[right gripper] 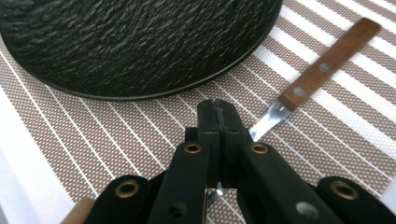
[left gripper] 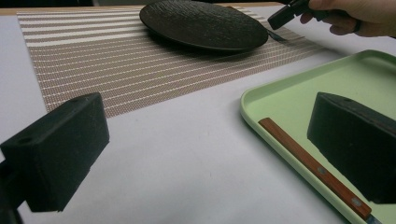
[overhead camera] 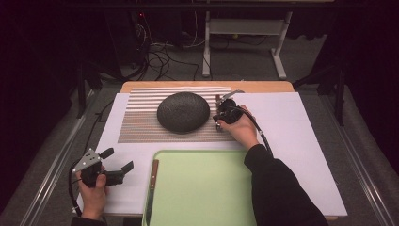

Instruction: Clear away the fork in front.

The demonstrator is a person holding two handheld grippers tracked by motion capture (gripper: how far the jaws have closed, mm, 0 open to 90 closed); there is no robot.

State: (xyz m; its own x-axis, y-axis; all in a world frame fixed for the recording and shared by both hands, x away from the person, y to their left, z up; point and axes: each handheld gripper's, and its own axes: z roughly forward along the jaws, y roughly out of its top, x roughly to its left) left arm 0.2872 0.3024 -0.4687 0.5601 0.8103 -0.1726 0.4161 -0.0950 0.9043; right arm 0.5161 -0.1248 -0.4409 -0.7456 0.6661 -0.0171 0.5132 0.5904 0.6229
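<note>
Table setting in progress, seen from above and along both grippers. A dark textured plate [overhead camera: 183, 112] sits on a striped brown placemat [overhead camera: 141, 123] at the far middle of the table [overhead camera: 306, 141]. Just right of the plate lies a piece of cutlery with a wooden handle [right gripper: 329, 63], its handle pointing away from the person and its metal end running near, under the right gripper [right gripper: 218, 116]. This gripper's jaws are pressed together at their tips; in the right gripper view the metal shank passes beneath them and reappears below, so it seems pinched, though the exact contact is hidden. Whether this piece is a fork or a knife cannot be told.

The left gripper [overhead camera: 118, 160] rests at the near left of the table with its jaws spread wide and nothing between them. Just to its right, a pale green tray [overhead camera: 207, 197] occupies the near middle; a second wooden-handled utensil [left gripper: 314, 169] lies along the tray's left edge, untouched.

Judged progress: the plate is placed, and 1 utensil is down on the mat to the right of the plate but not yet let go. Left to do, by this reading: release that piece, then carry the tray's utensil to the mat, probably to the plate's left side.
</note>
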